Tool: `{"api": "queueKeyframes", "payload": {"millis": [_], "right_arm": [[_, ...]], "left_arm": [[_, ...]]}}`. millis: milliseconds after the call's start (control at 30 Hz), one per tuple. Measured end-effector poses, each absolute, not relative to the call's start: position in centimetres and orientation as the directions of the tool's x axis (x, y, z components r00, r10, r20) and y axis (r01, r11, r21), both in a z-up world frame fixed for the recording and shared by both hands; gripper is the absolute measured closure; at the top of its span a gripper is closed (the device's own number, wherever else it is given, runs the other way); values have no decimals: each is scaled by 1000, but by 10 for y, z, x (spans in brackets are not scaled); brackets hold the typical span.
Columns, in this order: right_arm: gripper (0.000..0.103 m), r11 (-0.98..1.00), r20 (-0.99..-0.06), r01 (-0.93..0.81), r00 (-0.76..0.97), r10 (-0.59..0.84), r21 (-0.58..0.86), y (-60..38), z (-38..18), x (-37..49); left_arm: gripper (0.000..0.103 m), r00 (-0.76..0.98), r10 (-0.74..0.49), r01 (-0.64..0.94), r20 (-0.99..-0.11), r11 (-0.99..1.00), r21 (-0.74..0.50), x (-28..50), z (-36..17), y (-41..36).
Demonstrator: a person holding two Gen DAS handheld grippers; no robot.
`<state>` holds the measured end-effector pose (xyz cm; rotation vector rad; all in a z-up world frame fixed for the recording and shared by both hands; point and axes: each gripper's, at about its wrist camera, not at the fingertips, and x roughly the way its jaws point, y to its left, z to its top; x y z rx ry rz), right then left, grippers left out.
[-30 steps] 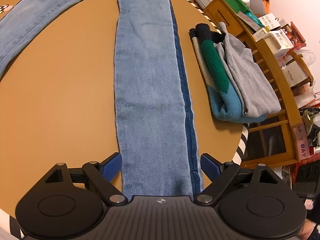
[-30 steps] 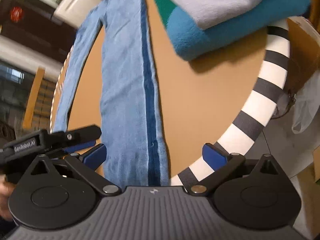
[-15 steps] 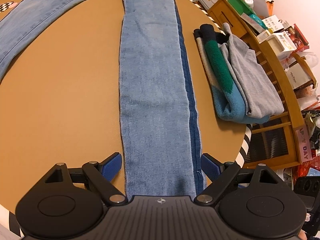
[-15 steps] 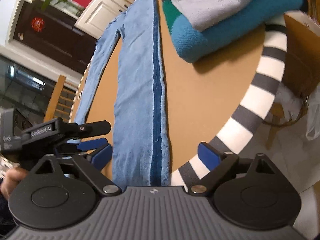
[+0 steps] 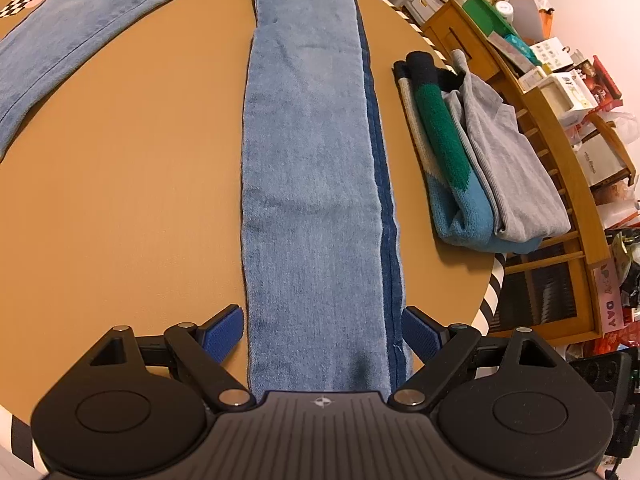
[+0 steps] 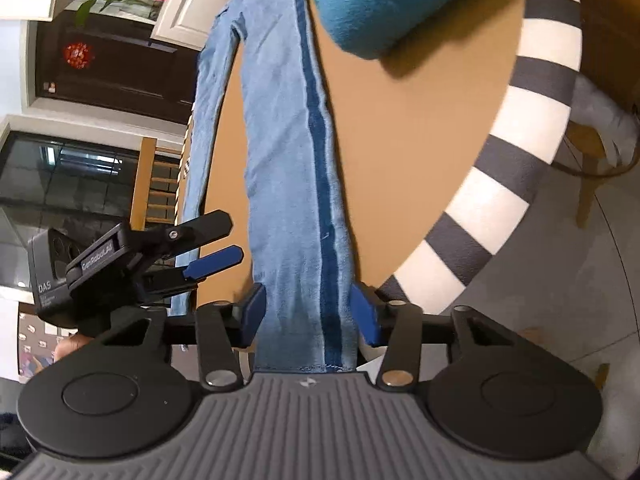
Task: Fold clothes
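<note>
Left wrist view: light blue denim jeans lie flat on the round tan table, one leg running between the wide-apart blue pads of the left gripper, which touch nothing. Folded knitwear (teal, green, grey) sits to the right. From the right wrist, the right gripper has just been closing; its jaws bracket the leg's hem, whether they pinch it I cannot tell.

Jeans on table, folded clothes right.
</note>
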<state>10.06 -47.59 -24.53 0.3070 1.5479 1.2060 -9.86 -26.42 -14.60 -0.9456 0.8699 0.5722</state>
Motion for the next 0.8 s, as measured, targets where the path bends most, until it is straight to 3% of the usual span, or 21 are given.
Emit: {"api": "queueKeyframes", "payload": {"millis": [333,433,800], "right_arm": [[64,410,-605,-496,-337,721,765,-469,-241,98],[81,420,-656,-570,-302,692,706,-464,-237,93],[80,440,-663,-546,-321,676,713,-463,-238,98]], "left_arm": [[15,544,59,-747,-837,488,-451,-96,-144,-263],[15,544,56,-748,-837,485,-453,-95,-145,-262],[15,540,61,-757,-840,473,-452,-99,-145,-259]]}}
